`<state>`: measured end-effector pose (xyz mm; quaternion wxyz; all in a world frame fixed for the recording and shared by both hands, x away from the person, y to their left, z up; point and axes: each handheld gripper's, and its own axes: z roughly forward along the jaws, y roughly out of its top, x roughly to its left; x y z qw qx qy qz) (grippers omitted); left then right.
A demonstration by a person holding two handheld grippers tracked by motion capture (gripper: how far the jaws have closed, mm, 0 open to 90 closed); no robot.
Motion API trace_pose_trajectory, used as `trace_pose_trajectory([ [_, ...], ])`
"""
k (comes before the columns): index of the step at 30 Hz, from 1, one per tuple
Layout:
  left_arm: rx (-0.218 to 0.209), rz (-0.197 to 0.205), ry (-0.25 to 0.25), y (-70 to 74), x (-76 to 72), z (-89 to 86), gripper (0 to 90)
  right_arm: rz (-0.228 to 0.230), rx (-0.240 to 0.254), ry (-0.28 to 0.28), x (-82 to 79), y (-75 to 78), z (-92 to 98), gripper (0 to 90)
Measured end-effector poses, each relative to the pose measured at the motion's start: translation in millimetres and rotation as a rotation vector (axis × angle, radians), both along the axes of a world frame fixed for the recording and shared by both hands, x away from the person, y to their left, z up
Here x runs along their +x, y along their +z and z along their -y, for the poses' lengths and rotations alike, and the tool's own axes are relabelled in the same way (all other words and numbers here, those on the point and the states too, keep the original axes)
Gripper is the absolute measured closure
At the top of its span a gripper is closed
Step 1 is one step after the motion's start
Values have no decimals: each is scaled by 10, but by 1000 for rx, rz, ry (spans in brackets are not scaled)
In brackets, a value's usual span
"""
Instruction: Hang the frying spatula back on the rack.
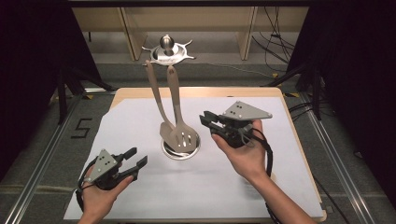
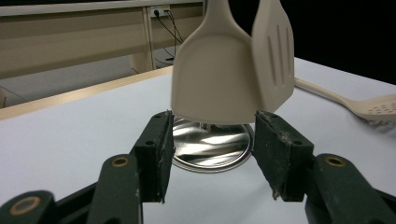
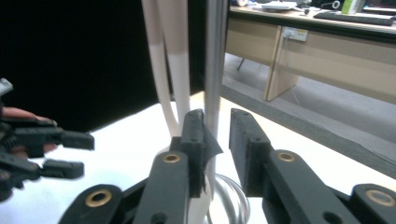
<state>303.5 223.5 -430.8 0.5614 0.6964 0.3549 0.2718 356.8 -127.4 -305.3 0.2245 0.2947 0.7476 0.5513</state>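
My left tool [image 1: 133,161] rests low on the bench [image 1: 140,116], jaws apart, empty, aimed at the two beige spatulas [image 1: 180,135] hanging on the steel stand [image 1: 167,49] mid-bench. My right tool [image 1: 208,122] sits just right of them, jaws narrowly apart, gripping nothing.

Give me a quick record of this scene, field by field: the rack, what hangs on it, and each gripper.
rack: metal stand with round base, mid-table
hanging: solid turner and slotted turner
loose on table: perforated spoon
left gripper: open, nothing held, aimed at the base
right gripper: jaws partly closed, nothing gripped, near the stand's pole
surface: white sheet
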Motion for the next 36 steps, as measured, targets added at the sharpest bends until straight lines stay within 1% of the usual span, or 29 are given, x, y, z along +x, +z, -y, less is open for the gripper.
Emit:
trace_pose_trajectory([
  [1, 6, -6, 10, 9, -10, -1, 485, -8, -4, -7, -5, -14, 24, 798],
  [2, 6, -3, 11, 13, -8, 0, 489, -13, -14, -14, -3, -30, 51, 805],
  [3, 9, -2, 12, 18, -10, -1, 492, -7, -17, -16, 2, -52, 78, 812],
  [4, 17, -1, 12, 20, -12, -5, 496, -18, -19, -34, -10, -70, 105, 819],
  [6, 17, -2, 13, 18, -17, -5, 501, -13, -37, -39, -3, -113, 168, 827],
  [7, 21, 0, 13, 17, -18, -7, 504, -40, -26, -56, -25, -137, 187, 828],
  [8, 16, -4, 16, 16, -24, -7, 505, -29, -29, -51, -11, -167, 212, 828],
  [9, 14, 0, 14, 14, -24, -12, 507, -40, -31, -60, -18, -190, 238, 828],
  [10, 7, 3, 10, 11, -21, -12, 509, -34, -26, -68, -11, -226, 262, 828],
  [11, 16, -6, 20, 18, -34, -18, 510, -40, -33, -68, -11, -240, 286, 828],
  [14, 14, -3, 22, 22, -33, -21, 514, -58, -38, -87, -18, -290, 353, 823],
  [16, 14, -1, 21, 24, -32, -19, 518, -52, -38, -102, -18, -327, 391, 820],
  [17, 17, 2, 19, 25, -29, -20, 519, -57, -31, -111, -24, -339, 400, 819],
  [18, 15, 3, 19, 26, -28, -17, 520, -48, -38, -96, -10, -352, 424, 817],
  [19, 17, 5, 18, 27, -27, -17, 523, -68, -45, -109, -25, -357, 446, 816],
  [20, 11, 2, 22, 27, -31, -11, 525, -61, -45, -108, -18, -370, 462, 816],
  [21, 10, 3, 21, 28, -30, -11, 526, -76, -42, -123, -34, -375, 474, 815],
  [23, 6, 7, 18, 24, -26, -9, 526, -75, -38, -131, -29, -394, 499, 813],
  [25, 11, 1, 23, 27, -35, -10, 526, -63, -51, -122, -16, -404, 528, 811],
  [26, 11, 1, 23, 28, -36, -10, 526, -69, -35, -128, -20, -417, 524, 810],
  [28, 10, 2, 23, 30, -36, -11, 528, -53, -61, -131, -15, -425, 547, 808],
  [29, 10, 2, 23, 30, -36, -12, 529, -71, -32, -145, -28, -442, 533, 807],
  [30, 10, 1, 23, 30, -36, -12, 529, -67, -32, -145, -23, -452, 535, 806],
  [31, 11, 0, 23, 29, -36, -13, 529, -59, -51, -134, -14, -455, 550, 806],
  [32, 13, -2, 24, 30, -38, -13, 530, -76, -48, -125, -12, -463, 552, 806],
  [33, 14, -3, 24, 32, -40, -12, 532, -99, -37, -148, -30, -472, 544, 806],
  [34, 15, -1, 23, 36, -41, -11, 536, -92, -53, -136, -17, -477, 561, 808],
  [35, 8, 8, 15, 39, -35, -9, 541, -90, -51, -148, -17, -491, 558, 808],
  [36, 7, -6, 20, 57, -48, -10, 547, -93, -36, -155, -12, -515, 551, 809],
])
